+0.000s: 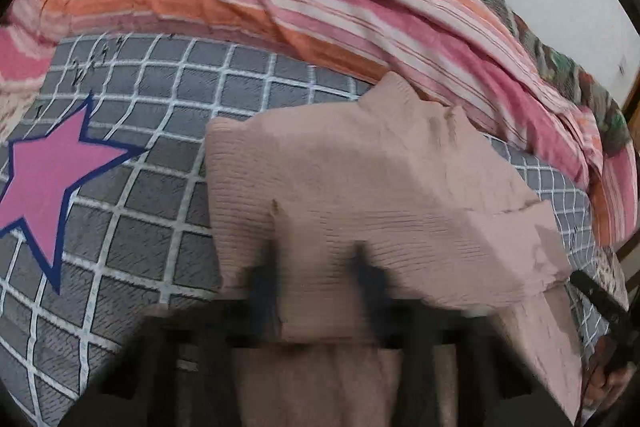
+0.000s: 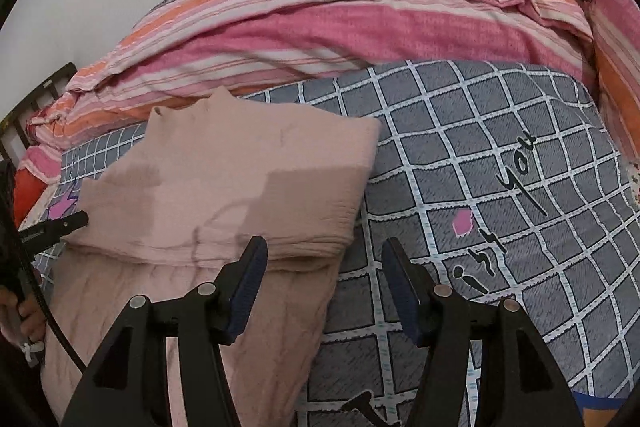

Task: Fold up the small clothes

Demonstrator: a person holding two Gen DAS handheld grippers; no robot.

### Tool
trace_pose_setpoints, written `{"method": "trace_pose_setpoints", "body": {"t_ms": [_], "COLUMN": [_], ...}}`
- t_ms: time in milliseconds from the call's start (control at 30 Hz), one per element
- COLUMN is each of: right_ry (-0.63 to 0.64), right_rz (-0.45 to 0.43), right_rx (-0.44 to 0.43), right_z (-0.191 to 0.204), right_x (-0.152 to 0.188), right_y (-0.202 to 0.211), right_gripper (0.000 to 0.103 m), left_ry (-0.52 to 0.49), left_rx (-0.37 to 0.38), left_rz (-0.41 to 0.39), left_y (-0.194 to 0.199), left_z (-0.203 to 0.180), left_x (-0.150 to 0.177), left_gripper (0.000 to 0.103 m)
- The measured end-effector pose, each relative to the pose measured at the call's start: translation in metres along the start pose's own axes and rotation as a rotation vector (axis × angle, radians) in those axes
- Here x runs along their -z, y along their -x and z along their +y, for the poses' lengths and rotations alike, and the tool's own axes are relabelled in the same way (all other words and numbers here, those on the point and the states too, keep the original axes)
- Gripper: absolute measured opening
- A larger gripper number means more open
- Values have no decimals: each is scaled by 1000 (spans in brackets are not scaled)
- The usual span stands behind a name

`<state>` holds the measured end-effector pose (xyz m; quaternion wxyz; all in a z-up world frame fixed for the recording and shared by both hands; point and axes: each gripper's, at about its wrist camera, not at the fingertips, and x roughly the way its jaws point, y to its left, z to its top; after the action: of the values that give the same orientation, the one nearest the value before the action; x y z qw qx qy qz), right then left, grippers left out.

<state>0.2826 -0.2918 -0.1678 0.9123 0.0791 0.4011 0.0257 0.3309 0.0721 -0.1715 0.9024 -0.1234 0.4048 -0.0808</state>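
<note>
My right claw point(image 2: 324, 287) hanging spread wide at lower centre of right view, holding nothing, left pad over pink knit garment's point(image 2: 224, 187) folded edge. My left claw point(image 1: 316, 291) blurring at bottom of its view, cannot tell grip. Garment lying on grey checked sheet point(image 2: 500, 155), striped quilt point(image 2: 320, 27) bunching above.

bare checked sheet point(image 2: 500, 155) right, striped quilt point(image 2: 320, 27) behind
</note>
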Motion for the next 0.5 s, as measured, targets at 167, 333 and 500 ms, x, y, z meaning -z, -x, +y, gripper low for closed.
{"method": "trace_pose_setpoints", "body": {"t_ms": [167, 333, 500], "right_ry": [55, 20, -24], "right_rz": [-43, 36, 49], "right_rx": [15, 59, 60], "right_z": [8, 3, -4], "right_x": [-14, -15, -12], "right_y": [0, -32, -38], "right_gripper": [59, 59, 59], "left_ry": [18, 43, 40], "left_rx": [4, -73, -91], "left_rz": [-138, -28, -29], "left_y": [26, 3, 3], "left_z": [7, 14, 12], "left_x": [-9, -6, 1], "left_gripper": [8, 10, 22]}}
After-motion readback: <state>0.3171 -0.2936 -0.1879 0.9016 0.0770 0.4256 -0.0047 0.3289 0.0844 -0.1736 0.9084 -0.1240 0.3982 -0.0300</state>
